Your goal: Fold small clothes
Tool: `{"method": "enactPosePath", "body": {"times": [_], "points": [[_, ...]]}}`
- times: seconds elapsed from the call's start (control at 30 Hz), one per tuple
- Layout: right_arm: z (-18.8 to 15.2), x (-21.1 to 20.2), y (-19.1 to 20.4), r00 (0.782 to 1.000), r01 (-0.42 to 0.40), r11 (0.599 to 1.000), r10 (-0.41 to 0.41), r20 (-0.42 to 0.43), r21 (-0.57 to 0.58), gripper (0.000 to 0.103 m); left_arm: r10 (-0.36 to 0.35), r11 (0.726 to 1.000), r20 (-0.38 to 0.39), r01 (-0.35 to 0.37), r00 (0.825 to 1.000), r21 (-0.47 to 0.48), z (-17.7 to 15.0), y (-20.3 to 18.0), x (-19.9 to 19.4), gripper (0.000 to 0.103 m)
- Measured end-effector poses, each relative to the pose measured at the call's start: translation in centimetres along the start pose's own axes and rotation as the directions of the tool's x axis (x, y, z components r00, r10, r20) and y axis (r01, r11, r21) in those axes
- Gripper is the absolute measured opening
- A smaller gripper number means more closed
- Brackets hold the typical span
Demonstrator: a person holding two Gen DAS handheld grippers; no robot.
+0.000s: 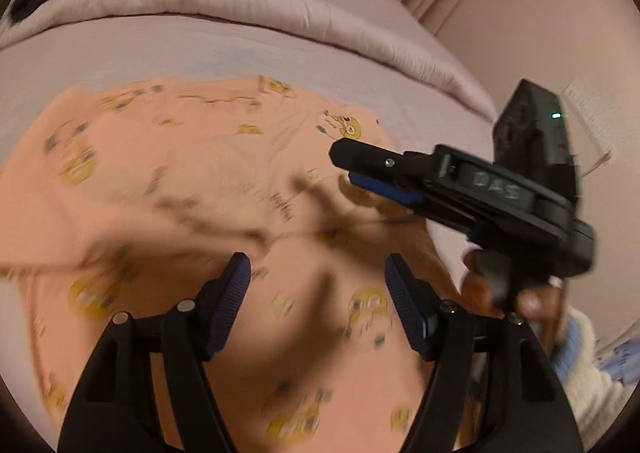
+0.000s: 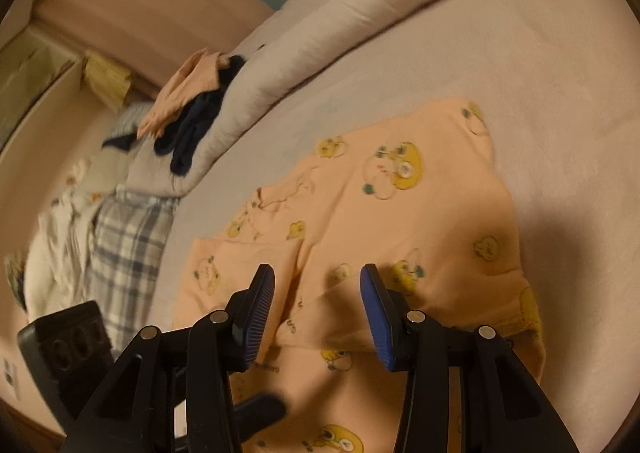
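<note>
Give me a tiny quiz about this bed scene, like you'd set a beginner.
1. True or false: the peach garment lies on the bed.
2. Which print is on it? A) stripes B) yellow cartoon figures C) plain
3. Fill in: the left gripper has its jaws ____ with nothing between them.

Key:
1. True; it is spread over the sheet.
2. B.
3. Open. The right gripper also has its jaws apart above the cloth, gripping nothing.
</note>
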State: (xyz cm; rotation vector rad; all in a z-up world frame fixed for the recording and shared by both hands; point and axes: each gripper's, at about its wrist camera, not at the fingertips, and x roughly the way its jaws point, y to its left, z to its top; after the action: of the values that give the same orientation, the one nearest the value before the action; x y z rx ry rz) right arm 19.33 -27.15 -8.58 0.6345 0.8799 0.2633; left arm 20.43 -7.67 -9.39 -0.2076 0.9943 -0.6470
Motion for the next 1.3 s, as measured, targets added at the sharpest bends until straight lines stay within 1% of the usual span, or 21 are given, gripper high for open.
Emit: {"method": "enactPosePath", "body": {"times": [0.03, 0.13, 0.17, 0.27, 0.33, 0.4, 0.43, 0.5, 0.57, 0.6, 0.63, 0.7, 0.73, 0.83, 0.93, 1.03, 1.1, 1.17, 1.2, 1.23, 1.3], "points": [[-0.2, -0.1, 0.3, 1.0, 0.013, 0.999, -0.013, 0.0, -0.046, 0.045, 0.011, 1.0, 0.023, -0.011, 1.0, -0.018, -0.6, 0.7, -1.2, 0.073], [-1.1, 0.4, 3.1, 0.998, 0.063, 0.973, -0.064, 0.003, -0.22, 0.045, 0.101, 0.991, 0.092, -0.093, 0.991, -0.092, -1.5, 3.2, -4.4, 0.073], [-1.4, 0.9, 4.5, 0.996, 0.089, 0.953, -0.091, 0.006, -0.29, 0.045, 0.131, 0.985, 0.11, -0.117, 0.985, -0.13, -1.7, 4.3, -5.4, 0.073], [-2.5, 2.7, 7.9, 0.992, 0.113, 0.888, -0.124, 0.005, -0.445, 0.045, 0.177, 0.963, 0.14, -0.142, 0.974, -0.229, -2.2, 7.0, -7.3, 0.073], [-3.3, 4.4, 10.1, 0.986, 0.141, 0.825, -0.166, 0.004, -0.548, 0.045, 0.195, 0.95, 0.156, -0.147, 0.968, -0.274, -3.6, 8.0, -8.3, 0.073], [-3.9, 6.2, 11.2, 0.974, 0.184, 0.769, -0.227, 0.009, -0.613, 0.045, 0.196, 0.944, 0.161, -0.142, 0.967, -0.299, -4.4, 9.0, -9.2, 0.073], [-4.0, 7.3, 11.4, 0.968, 0.19, 0.755, -0.252, -0.01, -0.628, 0.045, 0.2, 0.941, 0.163, -0.144, 0.966, -0.306, -4.7, 9.2, -9.6, 0.073], [-4.2, 8.7, 11.2, 0.955, 0.204, 0.744, -0.295, -0.038, -0.636, 0.045, 0.211, 0.936, 0.159, -0.153, 0.964, -0.316, -4.9, 9.7, -9.6, 0.073], [-4.2, 9.3, 10.7, 0.946, 0.228, 0.735, -0.323, -0.035, -0.639, 0.044, 0.225, 0.93, 0.151, -0.166, 0.963, -0.327, -5.4, 10.5, -9.9, 0.073], [-4.0, 9.3, 10.5, 0.946, 0.235, 0.74, -0.323, -0.027, -0.631, 0.035, 0.23, 0.928, 0.149, -0.17, 0.962, -0.331, -5.5, 10.7, -10.1, 0.073], [-3.6, 9.1, 9.9, 0.947, 0.24, 0.752, -0.32, -0.022, -0.614, 0.022, 0.238, 0.925, 0.146, -0.178, 0.96, -0.335, -5.5, 11.0, -10.0, 0.073], [-2.6, 8.6, 9.4, 0.959, 0.223, 0.799, -0.282, -0.021, -0.558, 0.011, 0.26, 0.921, 0.138, -0.202, 0.956, -0.334, -5.0, 11.4, -9.3, 0.073], [-2.1, 7.8, 8.9, 0.968, 0.207, 0.833, -0.251, -0.016, -0.514, 0.009, 0.276, 0.918, 0.13, -0.22, 0.952, -0.33, -4.9, 11.6, -9.3, 0.073], [-0.4, 4.8, 8.6, 0.978, 0.209, 0.883, -0.198, 0.069, -0.42, 0.009, 0.326, 0.913, 0.099, -0.286, 0.94, -0.291, -4.0, 11.7, -8.1, 0.073], [0.5, 0.5, 7.6, 0.978, 0.164, 0.929, -0.108, 0.179, -0.331, 0.009, 0.395, 0.894, 0.061, -0.369, 0.917, -0.253, -3.2, 11.7, -6.3, 0.072], [0.7, -1.9, 4.7, 0.959, 0.197, 0.952, -0.139, 0.245, -0.232, 0.009, 0.449, 0.875, 0.043, -0.429, 0.893, -0.227, -2.7, 11.8, -4.8, 0.072], [0.7, -1.8, 2.5, 0.955, 0.223, 0.96, -0.18, 0.236, -0.17, 0.009, 0.479, 0.863, 0.037, -0.462, 0.877, -0.203, -2.4, 11.7, -4.4, 0.072], [0.6, -1.1, 0.2, 0.963, 0.227, 0.967, -0.206, 0.171, -0.113, 0.009, 0.472, 0.867, 0.038, -0.456, 0.881, -0.199, -2.5, 11.8, -4.5, 0.073], [0.4, -1.0, -0.5, 0.975, 0.187, 0.977, -0.172, 0.137, -0.105, 0.009, 0.464, 0.871, 0.039, -0.448, 0.885, -0.201, -2.6, 11.9, -4.7, 0.073], [0.1, -1.3, -0.4, 0.977, 0.175, 0.977, -0.157, 0.144, -0.12, 0.009, 0.461, 0.872, 0.04, -0.444, 0.886, -0.205, -2.7, 12.2, -4.8, 0.073], [-0.1, -1.9, 0.3, 0.968, 0.199, 0.966, -0.168, 0.184, -0.164, 0.009, 0.457, 0.872, 0.04, -0.439, 0.889, -0.216, -3.1, 12.4, -5.2, 0.073]]}}
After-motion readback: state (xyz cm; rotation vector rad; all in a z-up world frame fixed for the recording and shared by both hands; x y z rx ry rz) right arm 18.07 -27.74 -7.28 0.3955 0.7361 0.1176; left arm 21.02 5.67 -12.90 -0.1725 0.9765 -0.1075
